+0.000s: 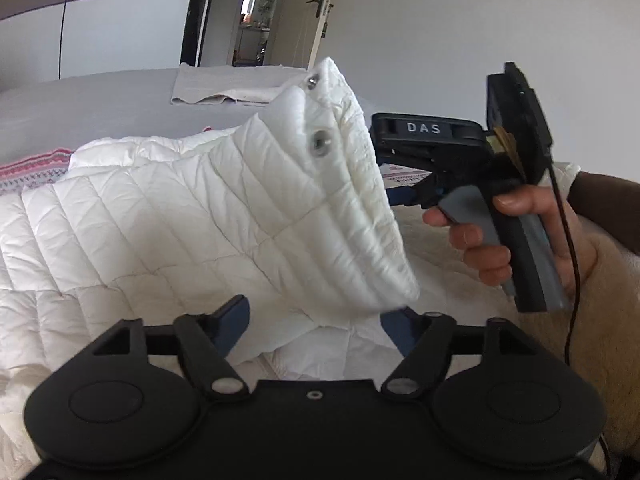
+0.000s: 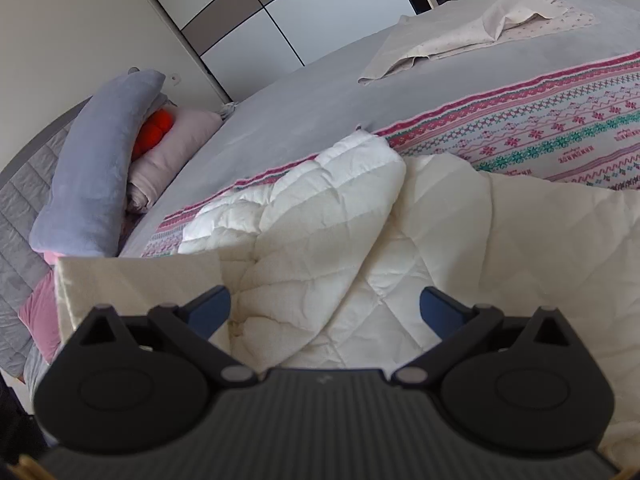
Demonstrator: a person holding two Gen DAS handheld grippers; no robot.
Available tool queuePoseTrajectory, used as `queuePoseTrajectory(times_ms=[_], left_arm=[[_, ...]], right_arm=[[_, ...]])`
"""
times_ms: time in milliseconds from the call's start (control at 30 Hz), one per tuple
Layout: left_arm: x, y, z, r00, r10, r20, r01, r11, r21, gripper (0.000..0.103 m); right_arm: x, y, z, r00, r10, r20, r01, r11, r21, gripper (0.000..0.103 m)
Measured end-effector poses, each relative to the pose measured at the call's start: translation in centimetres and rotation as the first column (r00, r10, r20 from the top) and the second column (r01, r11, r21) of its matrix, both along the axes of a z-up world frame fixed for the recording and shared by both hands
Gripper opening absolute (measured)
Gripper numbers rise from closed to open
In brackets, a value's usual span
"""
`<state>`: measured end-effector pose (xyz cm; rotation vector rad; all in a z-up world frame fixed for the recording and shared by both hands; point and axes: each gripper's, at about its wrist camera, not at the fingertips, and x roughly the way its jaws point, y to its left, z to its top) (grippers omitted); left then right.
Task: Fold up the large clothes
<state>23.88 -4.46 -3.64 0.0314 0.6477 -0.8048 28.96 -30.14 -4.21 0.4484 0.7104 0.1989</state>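
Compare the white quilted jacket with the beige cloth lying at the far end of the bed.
The white quilted jacket is puffy and stitched in panels; the beige cloth is thin and unpadded. The jacket carries metal snaps; none show on the cloth. Part of the jacket stands lifted off the bed beside the right gripper; the cloth lies low, loosely folded. Both are pale and rest on the grey bed.

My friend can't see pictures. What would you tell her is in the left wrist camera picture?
A puffy white quilted jacket lies on a bed, and its collar end with two metal snaps stands up in front of the open left gripper. Beside it, a hand holds the right gripper against the raised fabric.
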Motion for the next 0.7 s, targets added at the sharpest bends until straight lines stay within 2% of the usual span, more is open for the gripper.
queuePoseTrajectory(times_ms=[33, 133, 300, 400, 467, 533, 633, 700], left_arm=[[-0.5, 0.6, 0.3, 1.0, -0.01, 0.01, 0.01, 1.0, 0.001, 0.081], [-0.9, 2.8, 1.7, 0.999, 0.014, 0.038, -0.015, 1.0, 0.016, 0.082], [-0.1, 6.2, 1.9, 0.984, 0.154, 0.094, -0.16, 0.985, 0.06, 0.082], [1.9, 7.6, 0.8, 0.957, 0.26, 0.131, -0.277, 0.952, 0.128, 0.082], [3.1, 8.4, -0.3, 0.941, 0.312, 0.131, -0.329, 0.934, 0.137, 0.082], [4.5, 9.0, -1.7, 0.928, 0.353, 0.122, -0.369, 0.916, 0.157, 0.082], [6.1, 10.6, -4.0, 0.908, 0.405, 0.105, -0.418, 0.89, 0.181, 0.082], [6.3, 11.8, -5.3, 0.901, 0.426, 0.087, -0.434, 0.889, 0.143, 0.084]], right_arm=[[0.0, 0.0, 0.1, 1.0, -0.001, 0.002, 0.001, 1.0, 0.001, 0.102], [-0.3, -0.2, 0.6, 1.0, -0.006, 0.017, 0.006, 1.0, -0.001, 0.102], [-1.2, -1.1, 2.0, 0.997, -0.043, 0.071, 0.046, 0.998, -0.044, 0.102], [-2.2, -0.8, 3.4, 0.987, -0.054, 0.148, 0.08, 0.981, -0.175, 0.102], [-2.8, -0.3, 4.2, 0.979, -0.046, 0.197, 0.091, 0.97, -0.226, 0.102], [-3.4, 0.0, 4.7, 0.971, -0.018, 0.24, 0.077, 0.968, -0.239, 0.102], [-3.6, 0.8, 4.9, 0.965, 0.045, 0.258, 0.025, 0.965, -0.263, 0.1], [-3.3, 1.4, 4.5, 0.964, 0.096, 0.246, -0.024, 0.96, -0.279, 0.092]])
